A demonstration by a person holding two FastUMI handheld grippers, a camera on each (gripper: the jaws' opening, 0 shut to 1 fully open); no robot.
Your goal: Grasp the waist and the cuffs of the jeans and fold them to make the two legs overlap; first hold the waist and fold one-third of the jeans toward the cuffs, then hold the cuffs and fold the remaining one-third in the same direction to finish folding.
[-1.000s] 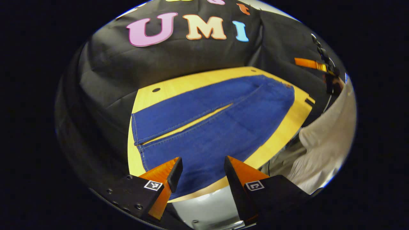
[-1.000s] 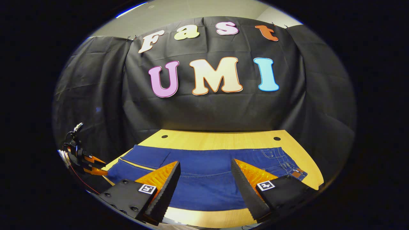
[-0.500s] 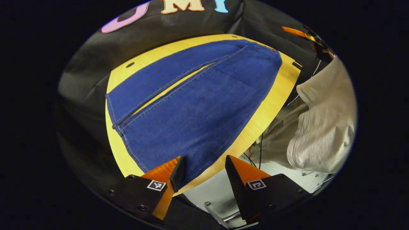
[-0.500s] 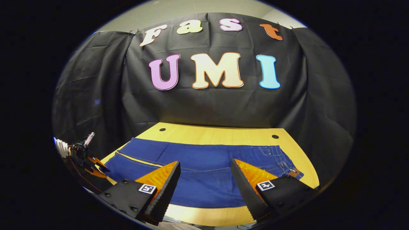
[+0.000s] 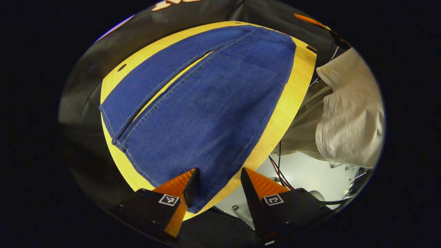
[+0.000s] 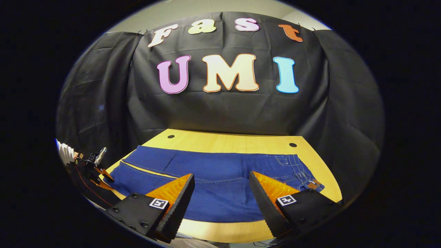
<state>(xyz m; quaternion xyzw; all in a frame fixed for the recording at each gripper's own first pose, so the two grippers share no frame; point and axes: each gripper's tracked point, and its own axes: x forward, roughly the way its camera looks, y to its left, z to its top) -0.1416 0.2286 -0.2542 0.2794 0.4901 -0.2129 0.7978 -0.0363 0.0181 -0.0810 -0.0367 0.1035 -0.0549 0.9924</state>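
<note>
Blue jeans (image 5: 206, 96) lie flat on the yellow wooden table (image 5: 293, 100), the two legs side by side with a narrow gap between them. In the left gripper view the cuffs (image 5: 112, 124) are at the near left and the waist (image 5: 287, 44) is far off. My left gripper (image 5: 218, 172) is open, hovering over the near leg's cuff corner at the table edge. In the right gripper view the jeans (image 6: 213, 168) run across the table (image 6: 234, 141), waist (image 6: 306, 172) to the right. My right gripper (image 6: 221, 175) is open above the near edge, holding nothing.
A person in a white shirt (image 5: 348, 103) stands by the table's long side. Cables (image 5: 279, 165) hang over the pale floor below the edge. Two round holes (image 6: 171, 136) sit near the table's back edge. The left gripper (image 6: 98, 165) appears small at the far left.
My left gripper has come closer to the near leg's cuff end and tilted down toward the table. The right gripper has barely shifted. The jeans have not moved.
</note>
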